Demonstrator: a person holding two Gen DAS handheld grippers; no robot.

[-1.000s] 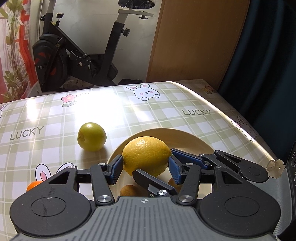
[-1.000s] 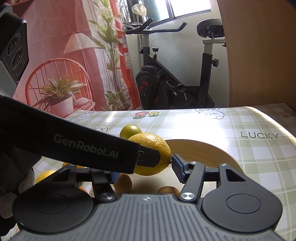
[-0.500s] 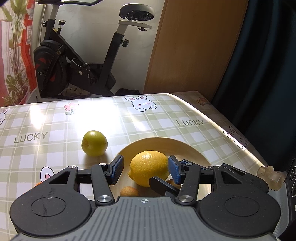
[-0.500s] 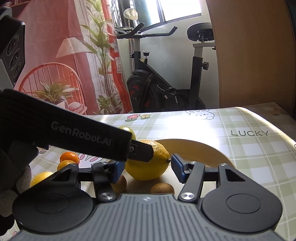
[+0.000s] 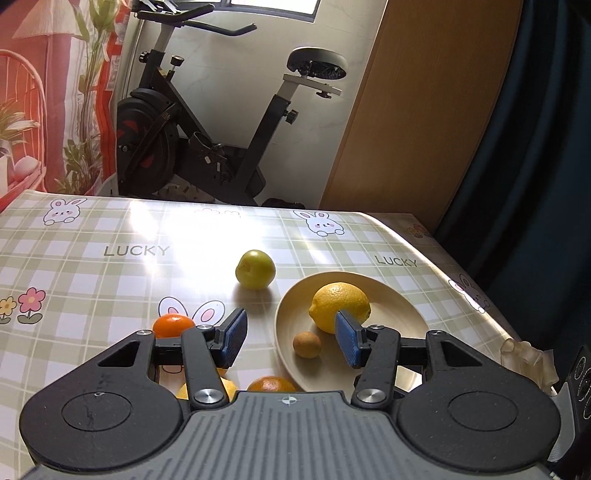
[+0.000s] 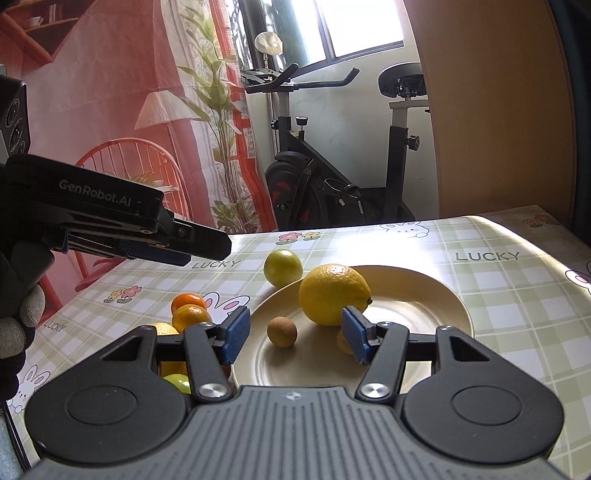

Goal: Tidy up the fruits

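Both tools hang apart and empty: left tool (image 5: 291, 338) and right tool (image 6: 295, 338). Ahead of them, a lemon (image 6: 334, 294) rests on a plate (image 6: 436, 295).

Sunlit window (image 6: 364, 27), exercise bike (image 5: 207, 136)

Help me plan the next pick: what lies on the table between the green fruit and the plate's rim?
Nothing: in the left wrist view, bare checked tablecloth separates the green fruit from the plate.
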